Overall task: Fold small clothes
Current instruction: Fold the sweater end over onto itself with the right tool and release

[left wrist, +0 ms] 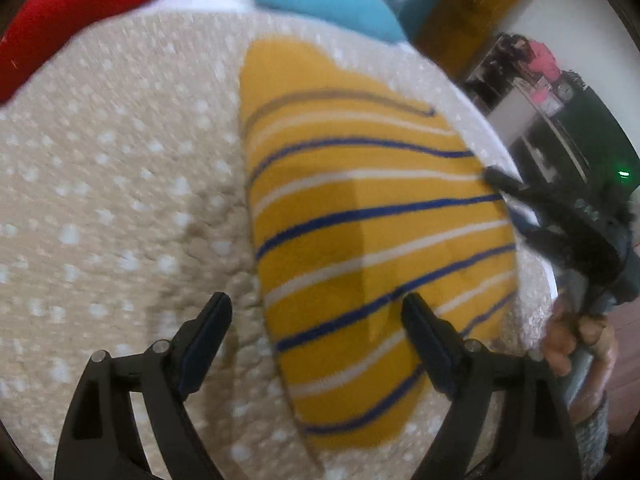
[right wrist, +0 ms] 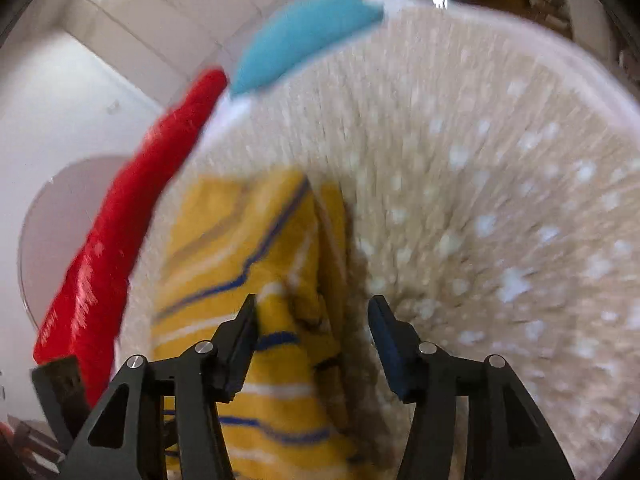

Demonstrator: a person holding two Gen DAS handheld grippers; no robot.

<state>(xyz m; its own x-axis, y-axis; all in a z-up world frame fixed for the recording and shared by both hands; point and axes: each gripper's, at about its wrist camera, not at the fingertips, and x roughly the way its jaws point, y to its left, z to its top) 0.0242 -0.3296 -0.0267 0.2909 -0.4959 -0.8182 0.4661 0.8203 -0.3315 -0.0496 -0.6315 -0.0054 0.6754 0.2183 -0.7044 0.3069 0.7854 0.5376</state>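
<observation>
A yellow striped garment [left wrist: 360,240] is laid on a dotted beige bed [left wrist: 120,200]; left gripper [left wrist: 316,312] and right gripper [right wrist: 312,316] jaws are held apart, nothing clamped.

This is looking like a home bedroom. A beige bedspread [left wrist: 120,200] dotted with white tufts is lying under the tools, 2 pillows, a red one [left wrist: 80,12] and a teal one [left wrist: 324,0], are resting beyond them, and cluttered shelves [left wrist: 532,80] are standing off to the right.
</observation>
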